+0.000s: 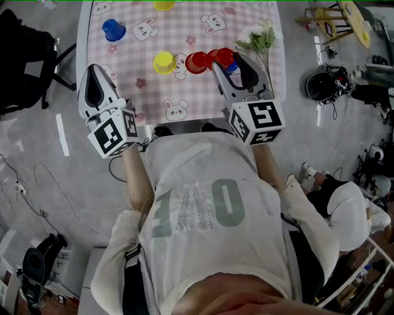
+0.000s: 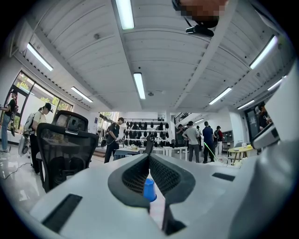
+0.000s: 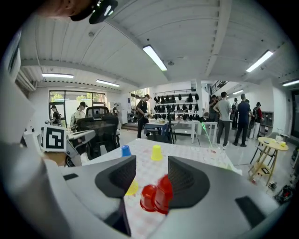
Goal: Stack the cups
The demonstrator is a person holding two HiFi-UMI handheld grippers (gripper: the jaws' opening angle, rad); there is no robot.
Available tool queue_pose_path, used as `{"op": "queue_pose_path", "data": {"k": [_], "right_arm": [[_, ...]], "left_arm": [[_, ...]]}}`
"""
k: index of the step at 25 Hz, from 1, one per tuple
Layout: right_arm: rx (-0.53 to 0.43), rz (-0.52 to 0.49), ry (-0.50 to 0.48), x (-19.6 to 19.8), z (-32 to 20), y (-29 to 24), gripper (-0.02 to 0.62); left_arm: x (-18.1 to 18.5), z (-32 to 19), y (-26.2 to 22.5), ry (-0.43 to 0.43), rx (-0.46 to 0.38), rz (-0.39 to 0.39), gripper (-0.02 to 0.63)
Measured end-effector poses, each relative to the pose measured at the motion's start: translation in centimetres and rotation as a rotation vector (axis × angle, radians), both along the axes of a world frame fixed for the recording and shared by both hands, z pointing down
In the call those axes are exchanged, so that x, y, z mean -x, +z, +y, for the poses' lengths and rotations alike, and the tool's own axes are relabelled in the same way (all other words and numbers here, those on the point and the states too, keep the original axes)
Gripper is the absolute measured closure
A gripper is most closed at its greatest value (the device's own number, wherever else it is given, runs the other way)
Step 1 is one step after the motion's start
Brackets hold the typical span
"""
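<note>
On the pink bunny-print cloth (image 1: 184, 24) stand a blue cup (image 1: 114, 29), a yellow cup (image 1: 164, 62) and a red cup (image 1: 197, 61), all upside down. A second red cup (image 1: 223, 56) stands right of it, between the jaws of my right gripper (image 1: 228, 63). Something blue shows just below it; I cannot tell what. In the right gripper view both red cups (image 3: 148, 197) (image 3: 163, 192) sit in the gap. The taller is near the right pad and clear of the left one, so the gripper (image 3: 152, 175) is open. My left gripper (image 1: 93, 69) hangs by the table's left edge, shut and empty.
Another yellow cup (image 1: 164, 5) stands at the table's far edge. A sprig of white flowers (image 1: 261, 38) lies at the right side of the table. A black office chair (image 1: 24, 58) stands to the left. People stand and sit around the room.
</note>
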State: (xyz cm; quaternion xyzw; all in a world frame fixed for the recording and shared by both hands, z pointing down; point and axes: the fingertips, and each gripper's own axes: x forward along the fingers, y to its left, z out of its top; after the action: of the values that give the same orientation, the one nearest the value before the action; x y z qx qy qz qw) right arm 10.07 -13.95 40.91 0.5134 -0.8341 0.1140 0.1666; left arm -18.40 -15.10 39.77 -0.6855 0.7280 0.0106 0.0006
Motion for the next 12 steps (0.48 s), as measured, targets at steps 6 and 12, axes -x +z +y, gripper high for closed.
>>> {"op": "queue_pose_path", "data": {"k": [6,12], "right_arm": [[-0.061,-0.148,-0.123,9.0,-1.7,-4.2,0.383],[-0.058,-0.085,-0.283,20.3,-6.2,-3.7,0.379]], "left_arm": [[1.7,0.8,-0.2,-0.001,0.003,0.000,0.577],[6.4,3.0,0.7,-0.048,0.034,0.000,0.577]]}}
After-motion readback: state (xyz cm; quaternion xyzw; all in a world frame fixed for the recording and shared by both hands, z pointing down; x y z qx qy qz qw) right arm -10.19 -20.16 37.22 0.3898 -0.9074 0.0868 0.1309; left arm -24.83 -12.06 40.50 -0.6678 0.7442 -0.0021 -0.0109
